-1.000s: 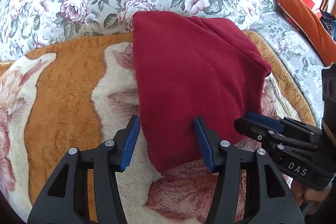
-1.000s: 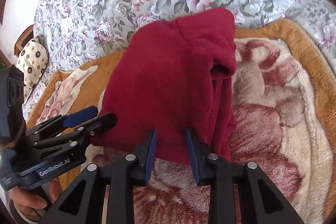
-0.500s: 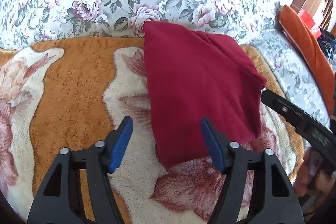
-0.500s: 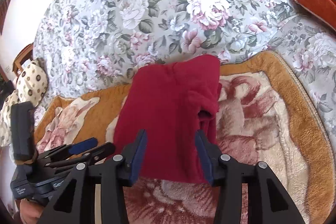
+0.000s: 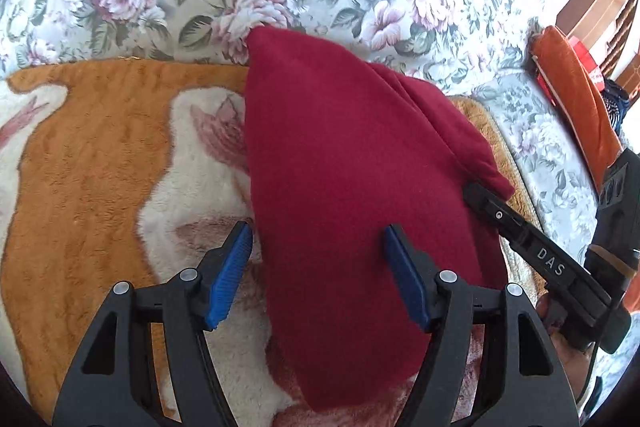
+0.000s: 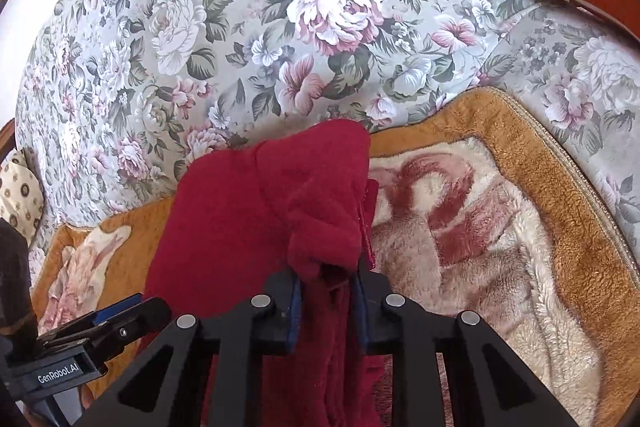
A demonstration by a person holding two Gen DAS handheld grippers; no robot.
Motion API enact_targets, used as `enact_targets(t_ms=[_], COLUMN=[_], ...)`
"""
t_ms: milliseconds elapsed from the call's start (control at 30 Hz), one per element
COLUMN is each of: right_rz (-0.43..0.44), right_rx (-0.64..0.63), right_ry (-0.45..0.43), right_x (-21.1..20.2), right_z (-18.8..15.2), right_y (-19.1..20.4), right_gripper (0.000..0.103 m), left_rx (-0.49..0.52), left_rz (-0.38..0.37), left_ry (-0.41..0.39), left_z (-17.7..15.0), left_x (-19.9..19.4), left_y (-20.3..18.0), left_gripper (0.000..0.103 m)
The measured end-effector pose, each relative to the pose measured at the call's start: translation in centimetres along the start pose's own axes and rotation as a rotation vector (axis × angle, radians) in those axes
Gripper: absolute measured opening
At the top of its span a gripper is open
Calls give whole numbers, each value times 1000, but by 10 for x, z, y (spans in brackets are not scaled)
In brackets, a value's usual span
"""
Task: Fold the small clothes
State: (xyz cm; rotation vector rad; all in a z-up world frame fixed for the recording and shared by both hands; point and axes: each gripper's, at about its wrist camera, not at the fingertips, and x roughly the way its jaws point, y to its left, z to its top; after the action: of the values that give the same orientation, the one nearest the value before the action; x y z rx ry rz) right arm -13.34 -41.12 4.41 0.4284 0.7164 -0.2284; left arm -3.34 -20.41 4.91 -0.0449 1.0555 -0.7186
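A dark red fleece garment lies folded on an orange and cream plush blanket. My left gripper is open, its blue pads astride the garment's near left edge. In the right wrist view my right gripper has the garment's bunched right edge between its jaws, which stand narrowly apart around the cloth. The right gripper also shows in the left wrist view, at the garment's right side. The left gripper shows in the right wrist view at lower left.
The blanket lies on a floral sofa whose back rises behind the garment. An orange cushion lies at the far right. A spotted cushion is at the far left.
Both grippers have moved forward over the garment. My right gripper has narrowed around the bunched right edge. The left gripper has stayed open.
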Motion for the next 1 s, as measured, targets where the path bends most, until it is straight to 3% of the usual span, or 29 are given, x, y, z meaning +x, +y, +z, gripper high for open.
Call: enact_targets(t_ms=[133,233,300,367,433,567,633,800,1000], right_rz=[7,71,108,101,95,165,180,92,263], right_rx=[-13,50,76,68,79,148,167,167,365], right_ry=[17,-6,-39,-87,-132,-154,-142,-69,79], right_x=[-1,-7,-17,-28,-39,-42,-34,-3,31], right_z=[-6,-7,-7,-6,-4,-2,0,6,-8], right_y=[-1,-10,-14,-13,-15,-22,-19,-13,-40], right_gripper=[20,21,28,45,48,50,63,63,64], left_rx=[8,11,14,9,7,0,-7,-16,-46], left_rz=[6,13,19,15,12,2,-4,-21,-51], left_ry=[-14,-14,-18,-17,-18,-19,-19,-5,11], left_z=[0,-1,0,0,0,1,2,4,7], left_x=[4,6,6,7,7,10,12,14,20], left_y=[-2,-2,-2,-1,0,2,3,4,10], left_gripper=[72,73,73,73,74,75,77,77,85])
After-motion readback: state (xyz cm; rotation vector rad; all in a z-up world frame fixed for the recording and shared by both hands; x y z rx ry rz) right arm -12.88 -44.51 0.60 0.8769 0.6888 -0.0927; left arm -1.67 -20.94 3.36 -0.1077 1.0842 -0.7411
